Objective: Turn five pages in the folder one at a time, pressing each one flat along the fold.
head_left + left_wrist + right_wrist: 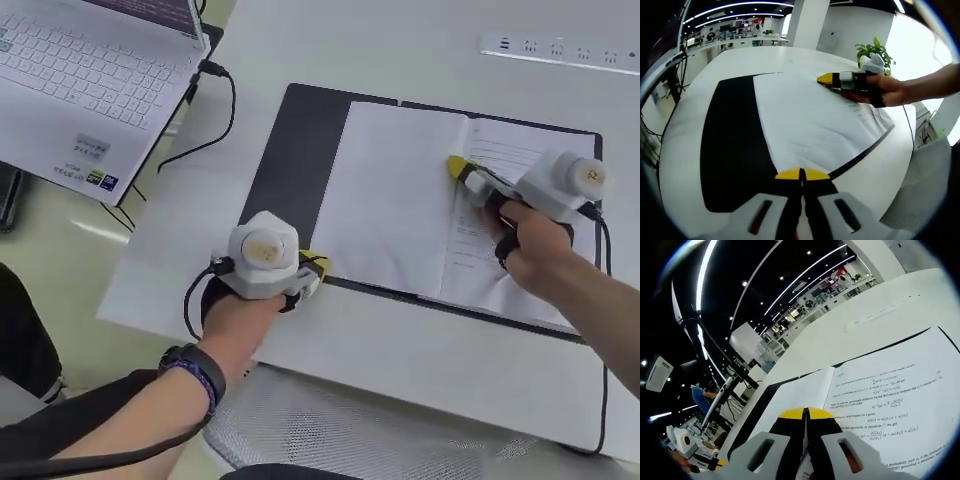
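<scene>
Open folder during page-pressing, seen from the operator's side.

**Nearest:** the left gripper (315, 266) rests at 7 o'clock of the folder (295, 150). Its yellow tips are closed against each other with no paper seen between them. They bear down where the near corner of the blank page (390, 190) meets the black cover. Judged purpose: an anchor, so the folder cannot slide or swing while the other hand works.

**Middle:** the folder lies open and flat on the white table (400, 50), directly ahead of the person. Its wide black inner cover is exposed on the left. The turned leaf lies unprinted side up, smooth and without curl. To its right is the printed page (470, 255), carrying lines of text and equations.

**Beyond:** the right gripper (458, 167) reaches in from 3 o'clock. Its jaws likewise meet tip to tip and grasp nothing. The tips are set on the paper at the fold (452, 220), towards 1 o'clock of the folder's centre. Judged purpose: closed jaws give a single blunt edge for flattening the leaf along the crease.

**Farthest:** a laptop (80, 80) lies at 10 o'clock and a power strip (560, 50) at 1 o'clock. Both are well apart from the folder.
</scene>
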